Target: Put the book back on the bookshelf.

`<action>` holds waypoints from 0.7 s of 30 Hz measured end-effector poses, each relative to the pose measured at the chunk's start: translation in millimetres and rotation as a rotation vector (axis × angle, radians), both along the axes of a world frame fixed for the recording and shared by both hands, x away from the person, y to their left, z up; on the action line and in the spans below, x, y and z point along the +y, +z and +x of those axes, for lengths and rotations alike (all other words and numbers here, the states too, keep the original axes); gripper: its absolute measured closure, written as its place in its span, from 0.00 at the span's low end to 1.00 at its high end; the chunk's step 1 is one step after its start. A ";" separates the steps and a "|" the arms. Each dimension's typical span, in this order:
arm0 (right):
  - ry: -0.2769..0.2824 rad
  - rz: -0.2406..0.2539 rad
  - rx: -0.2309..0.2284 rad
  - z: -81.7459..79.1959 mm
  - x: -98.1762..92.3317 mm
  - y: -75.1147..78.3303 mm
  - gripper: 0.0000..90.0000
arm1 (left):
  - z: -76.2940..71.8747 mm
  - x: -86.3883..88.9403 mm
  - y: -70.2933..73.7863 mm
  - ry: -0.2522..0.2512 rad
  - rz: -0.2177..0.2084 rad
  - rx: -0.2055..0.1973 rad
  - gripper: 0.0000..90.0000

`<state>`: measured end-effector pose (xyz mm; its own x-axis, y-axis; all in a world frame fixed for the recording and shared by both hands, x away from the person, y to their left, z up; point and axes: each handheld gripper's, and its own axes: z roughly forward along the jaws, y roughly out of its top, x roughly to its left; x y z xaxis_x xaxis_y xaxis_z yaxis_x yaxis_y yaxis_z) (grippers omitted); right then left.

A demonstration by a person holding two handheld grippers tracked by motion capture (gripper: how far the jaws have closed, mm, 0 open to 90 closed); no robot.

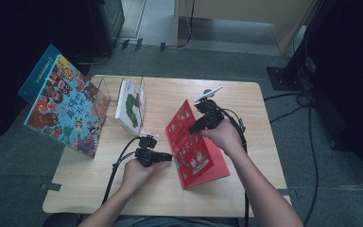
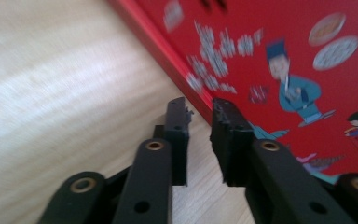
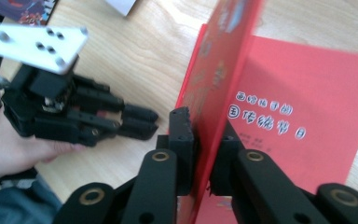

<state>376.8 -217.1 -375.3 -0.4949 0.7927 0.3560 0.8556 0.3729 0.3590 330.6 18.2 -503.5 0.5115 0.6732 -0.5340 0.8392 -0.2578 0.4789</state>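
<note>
High view: a red book (image 1: 196,153) is being kept on the wooden table (image 1: 260,142), right of centre, with its front cover (image 1: 182,120) being lifted off the pages by the right gripper (image 1: 196,126). In the right gripper view the cover (image 3: 219,79) is being pinched edge-on between the two black jaws, both pads being pressed against it, while the red first page (image 3: 303,116) with white lettering is being exposed flat beneath. The cover is being held nearly upright there.

The left gripper (image 1: 168,156) is being held low over the table just beside the book's left edge, pointed toward it. In the left gripper view its jaws are being kept slightly apart, with nothing between them; a narrow gap of bare wood is being shown between the pads, and the book's edge (image 2: 177,65) is being seen just ahead of the tips, not touched. In the right gripper view that left gripper (image 3: 142,122) is being seen close to the book's spine side, held by a hand (image 3: 9,149).

Further left on the table, a white book (image 1: 130,106) is being propped in a clear stand, and a large blue book (image 1: 66,106) is being leaned at the table's left edge, well apart from the grippers.
</note>
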 end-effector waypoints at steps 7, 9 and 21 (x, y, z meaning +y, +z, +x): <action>0.054 -0.064 -0.025 -3.5 1.2 15.0 0.98 | 3.4 6.9 6.1 0.005 -0.049 -0.027 0.65; 0.063 -0.067 -0.028 -3.6 0.5 18.2 0.99 | 3.4 6.3 5.7 0.003 -0.048 -0.025 0.63; 0.090 0.135 -0.078 -13.2 -26.7 60.7 0.99 | 11.9 1.7 29.5 -0.020 -0.155 -0.050 0.53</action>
